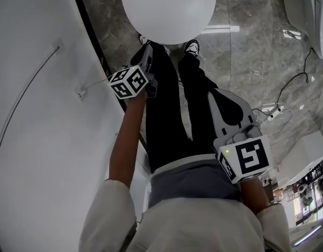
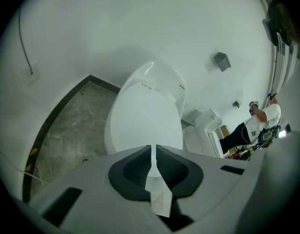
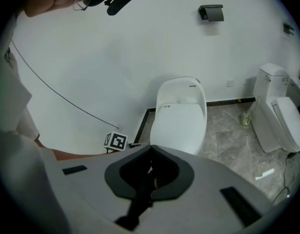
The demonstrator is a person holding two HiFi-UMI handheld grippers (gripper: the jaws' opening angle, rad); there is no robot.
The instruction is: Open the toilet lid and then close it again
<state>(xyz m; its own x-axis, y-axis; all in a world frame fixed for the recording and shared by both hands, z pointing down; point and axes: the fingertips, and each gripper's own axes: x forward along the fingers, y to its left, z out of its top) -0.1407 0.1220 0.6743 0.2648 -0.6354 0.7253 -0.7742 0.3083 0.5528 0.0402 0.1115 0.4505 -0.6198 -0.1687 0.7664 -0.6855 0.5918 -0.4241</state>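
Observation:
The white toilet has its lid down; it lies just ahead of the person's feet in the head view. The lid fills the middle of the left gripper view, beyond the jaws. My left gripper hangs near the lid's front edge, shut with nothing between its jaws, and apart from the lid. Farther back and to the right, my right gripper sits at hip height. Its jaws meet at the tips and hold nothing, with the closed lid ahead of them.
A curved white wall stands close on the left. A second toilet stands to the right on the marble floor, with a black cable trailing nearby. A paper holder hangs on the wall. Another person stands far off.

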